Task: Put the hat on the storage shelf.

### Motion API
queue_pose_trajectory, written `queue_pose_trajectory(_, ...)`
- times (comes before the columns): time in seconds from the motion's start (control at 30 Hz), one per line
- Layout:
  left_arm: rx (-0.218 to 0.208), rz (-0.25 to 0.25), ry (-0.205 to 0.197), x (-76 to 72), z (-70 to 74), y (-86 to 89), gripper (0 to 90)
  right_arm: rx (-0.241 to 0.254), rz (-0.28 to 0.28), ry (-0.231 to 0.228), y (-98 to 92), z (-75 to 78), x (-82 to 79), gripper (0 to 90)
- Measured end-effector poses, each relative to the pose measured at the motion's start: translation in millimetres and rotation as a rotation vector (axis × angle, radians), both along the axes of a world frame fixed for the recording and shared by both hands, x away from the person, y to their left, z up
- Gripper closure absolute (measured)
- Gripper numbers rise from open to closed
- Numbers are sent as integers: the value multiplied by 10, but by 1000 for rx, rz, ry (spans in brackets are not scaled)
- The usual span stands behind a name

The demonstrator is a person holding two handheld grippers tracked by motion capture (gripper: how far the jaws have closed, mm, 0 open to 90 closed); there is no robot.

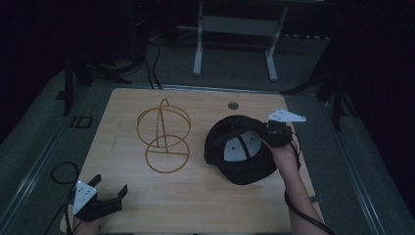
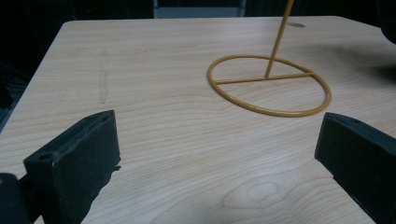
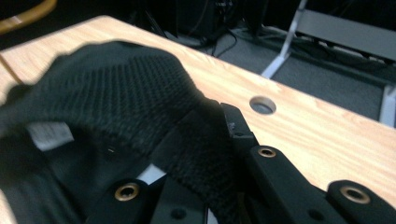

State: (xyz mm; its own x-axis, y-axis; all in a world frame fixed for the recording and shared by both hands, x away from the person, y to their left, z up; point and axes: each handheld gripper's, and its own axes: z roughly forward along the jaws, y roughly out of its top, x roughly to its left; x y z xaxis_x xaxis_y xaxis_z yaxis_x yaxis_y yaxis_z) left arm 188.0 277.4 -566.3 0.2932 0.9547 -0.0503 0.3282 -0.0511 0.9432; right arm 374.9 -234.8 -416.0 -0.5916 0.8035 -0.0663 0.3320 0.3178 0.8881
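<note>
Two grippers work over one wooden table [image 1: 195, 205], and the wire stand [image 1: 163, 136] near its middle serves as the landmark; nearest the person, well short of the stand and off to its left at the table's near corner, the left gripper [image 1: 108, 192] sits low with its jaws spread wide and nothing between them; in the left gripper view the two black jaws frame bare wood, with the stand's round base ring [image 2: 269, 85] lying flat beyond them and its thin post rising from the crossbar; further in, to the right of the stand and just beside its base ring, lies the black cap [image 1: 240, 152], turned so that its pale inner lining [image 1: 241, 145] faces up; the cap looks tipped, whether part of it is off the wood cannot be told; the right gripper [image 1: 264, 133] is at the cap's far right edge, its jaws clamped on the black mesh fabric, the person's hand [image 1: 284, 152] behind it; in the right gripper view the knitted cloth [image 3: 140, 107] bunches between the jaws; beyond the cap and right of the stand's top loop, a small round hole [image 1: 233, 105] is set in the table near its far edge; past that, on the dark floor, stands a pale metal frame [image 1: 235, 29]
</note>
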Motion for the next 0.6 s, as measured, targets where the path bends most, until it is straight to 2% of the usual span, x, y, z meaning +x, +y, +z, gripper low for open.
queue_pose_trajectory(0.2, 14, -12, 9, -11, 24, -113, 4, 13, 0, -44, -10, 192, -87, 889)
queue_pose_trajectory(0.27, -3, -29, 13, -20, 45, -188, 4, 18, -11, -57, -24, 250, -116, 888)
queue_pose_trajectory(0.37, 20, -62, 38, -12, 100, -339, 4, 43, -19, -85, -59, 331, -170, 889)
queue_pose_trajectory(0.5, -8, -117, 61, 6, 213, -548, 4, 81, -13, -101, -91, 428, -256, 888)
queue_pose_trajectory(0.6, -78, -204, 82, 28, 308, -720, 4, 100, 5, -125, -94, 476, -353, 888)
